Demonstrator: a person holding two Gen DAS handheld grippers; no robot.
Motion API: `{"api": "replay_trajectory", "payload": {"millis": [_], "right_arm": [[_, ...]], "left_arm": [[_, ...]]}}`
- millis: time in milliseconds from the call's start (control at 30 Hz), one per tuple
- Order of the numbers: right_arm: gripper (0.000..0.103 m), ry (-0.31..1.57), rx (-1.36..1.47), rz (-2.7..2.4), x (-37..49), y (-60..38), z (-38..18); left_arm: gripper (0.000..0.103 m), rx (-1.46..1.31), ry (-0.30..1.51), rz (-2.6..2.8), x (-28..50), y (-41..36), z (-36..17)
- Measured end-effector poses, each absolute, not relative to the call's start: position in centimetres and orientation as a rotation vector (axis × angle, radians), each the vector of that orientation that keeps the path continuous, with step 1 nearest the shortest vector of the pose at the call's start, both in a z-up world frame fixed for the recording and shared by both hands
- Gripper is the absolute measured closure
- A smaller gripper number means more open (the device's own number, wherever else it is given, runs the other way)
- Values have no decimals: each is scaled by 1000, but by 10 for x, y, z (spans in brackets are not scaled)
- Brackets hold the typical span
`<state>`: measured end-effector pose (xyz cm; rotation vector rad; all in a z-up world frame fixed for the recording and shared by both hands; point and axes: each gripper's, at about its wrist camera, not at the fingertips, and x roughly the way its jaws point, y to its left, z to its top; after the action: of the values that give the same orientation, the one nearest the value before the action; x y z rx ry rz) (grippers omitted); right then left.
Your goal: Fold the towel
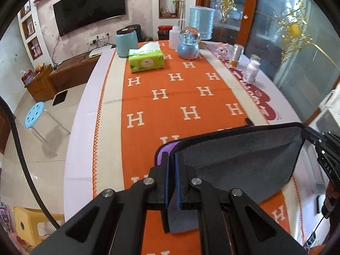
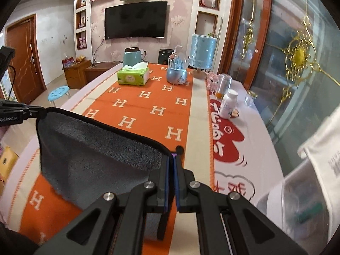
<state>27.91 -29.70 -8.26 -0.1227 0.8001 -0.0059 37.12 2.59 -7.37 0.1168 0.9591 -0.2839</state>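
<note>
I have the towel (image 1: pixel 244 159) lifted off the table between my two grippers, grey face toward me and a purple face showing at the pinched corners. My left gripper (image 1: pixel 171 155) is clamped on one top corner, the blue pads pressed together with cloth running between them; from its camera the black-bound top hem runs off toward two o'clock to my right gripper (image 1: pixel 318 144), which grips the far corner. My right gripper's own view shows the same thing mirrored: jaws closed on the corner at centre, the hem stretching away toward ten o'clock to the other gripper at the left edge. So the towel's long axis lies straight from hand to hand, crosswise to the orange H-patterned runner (image 1: pixel 180 97), and the body sags below the hem toward six o'clock over the near end of the table. Neither hand is nearer; both share the cloth evenly. I judge the next fold depends on keeping that hem taut and level, then carrying it forward toward twelve o'clock. The tissue box (image 1: pixel 146 61) and snow globe (image 1: pixel 189 43) sit well apart, far up the runner.
</note>
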Motion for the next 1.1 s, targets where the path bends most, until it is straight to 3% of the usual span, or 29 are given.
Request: {"api": "replay_trajectory", "payload": {"millis": [467, 633, 733, 800, 967, 1100], "right_arm": [[99, 775, -230, -35, 327, -287, -128], [94, 787, -226, -39, 337, -289, -141], [83, 802, -201, -35, 340, -294, -146], [72, 811, -190, -32, 340, -296, -147], [60, 808, -182, -27, 336, -296, -144], [47, 798, -176, -22, 328, -296, -136]], "left_arm": [[97, 71, 1059, -213, 423, 31, -137], [94, 56, 1075, -190, 430, 32, -149], [91, 51, 1089, -180, 431, 35, -152], [84, 48, 1093, -169, 431, 37, -152], [75, 47, 1080, -149, 424, 39, -142], [60, 45, 1058, -125, 411, 42, -129]]}}
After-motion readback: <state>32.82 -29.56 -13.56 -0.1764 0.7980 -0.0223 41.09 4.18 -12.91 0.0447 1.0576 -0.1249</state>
